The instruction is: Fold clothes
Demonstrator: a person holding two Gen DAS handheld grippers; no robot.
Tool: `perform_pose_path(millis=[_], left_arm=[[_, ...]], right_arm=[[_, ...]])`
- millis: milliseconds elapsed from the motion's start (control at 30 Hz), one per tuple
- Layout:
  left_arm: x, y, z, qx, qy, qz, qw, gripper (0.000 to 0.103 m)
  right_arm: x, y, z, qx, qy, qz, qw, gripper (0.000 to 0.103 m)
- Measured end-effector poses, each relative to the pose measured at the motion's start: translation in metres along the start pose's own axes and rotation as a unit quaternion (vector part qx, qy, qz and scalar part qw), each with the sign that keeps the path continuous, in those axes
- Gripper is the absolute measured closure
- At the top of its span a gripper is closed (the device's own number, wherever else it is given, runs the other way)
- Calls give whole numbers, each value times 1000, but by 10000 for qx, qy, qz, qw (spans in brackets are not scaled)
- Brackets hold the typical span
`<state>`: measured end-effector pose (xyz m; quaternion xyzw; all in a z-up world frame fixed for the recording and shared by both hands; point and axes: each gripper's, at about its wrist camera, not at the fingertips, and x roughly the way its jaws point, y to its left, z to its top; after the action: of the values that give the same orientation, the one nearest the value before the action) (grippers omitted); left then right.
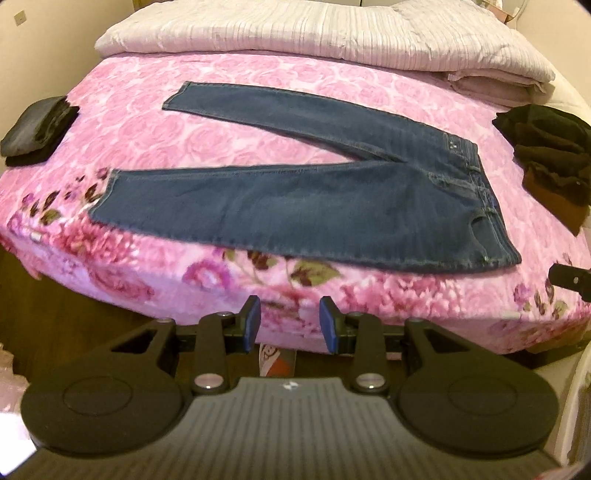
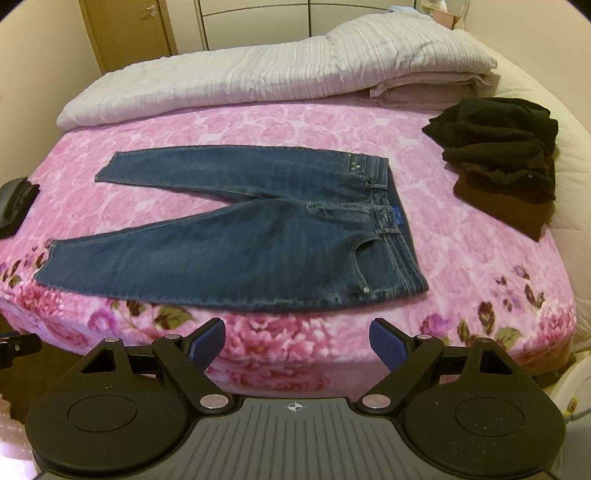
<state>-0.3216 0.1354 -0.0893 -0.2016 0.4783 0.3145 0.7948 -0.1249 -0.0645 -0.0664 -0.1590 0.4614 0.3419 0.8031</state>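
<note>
Blue jeans (image 1: 295, 192) (image 2: 240, 236) lie flat on a pink floral bedspread (image 1: 258, 122) (image 2: 461, 258), legs spread to the left in a V, waistband to the right. My left gripper (image 1: 290, 321) hovers off the bed's near edge, in front of the near leg, jaws apart with nothing between them. My right gripper (image 2: 297, 345) hangs over the bed's near edge, just short of the jeans' hip, open wide and empty. The tip of the right gripper (image 1: 570, 280) shows at the right edge of the left wrist view.
A crumpled pile of black clothes (image 1: 546, 155) (image 2: 502, 151) lies at the bed's right side. A folded dark garment (image 1: 37, 129) (image 2: 14, 206) sits at the left edge. A pale folded quilt (image 1: 314, 33) (image 2: 277, 74) runs along the far side. Wooden floor (image 1: 55, 314) lies below the bed.
</note>
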Motion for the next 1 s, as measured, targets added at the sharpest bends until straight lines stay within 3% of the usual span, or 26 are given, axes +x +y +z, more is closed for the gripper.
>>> perform_pose_path(millis=[267,433,533,733,833,1000], left_arm=[[80,-9,99,552,-74,-528,9971,73],[140,-9,175,1159,-47,-860,9895,73],[177,-8,210,1568,-14,-1075,9817,73],[256,-28,254,2042,170,-1344,9695,73],[297,-44,270,2170,222,-1526,9639,73],[362,-75,291,2216,186,-1694,9601,73]], right_arm=[[69,11,65,253,189,-88,9995,15],[136,-6,107,809,609,-336,9943,15],[158,-23,123,1299,614,-289,9892,15],[215,-52,141,1560,734,74,9850,15],[251,-65,152,1457,714,292,9863,21],[321,-85,172,1136,748,640,9886,21]])
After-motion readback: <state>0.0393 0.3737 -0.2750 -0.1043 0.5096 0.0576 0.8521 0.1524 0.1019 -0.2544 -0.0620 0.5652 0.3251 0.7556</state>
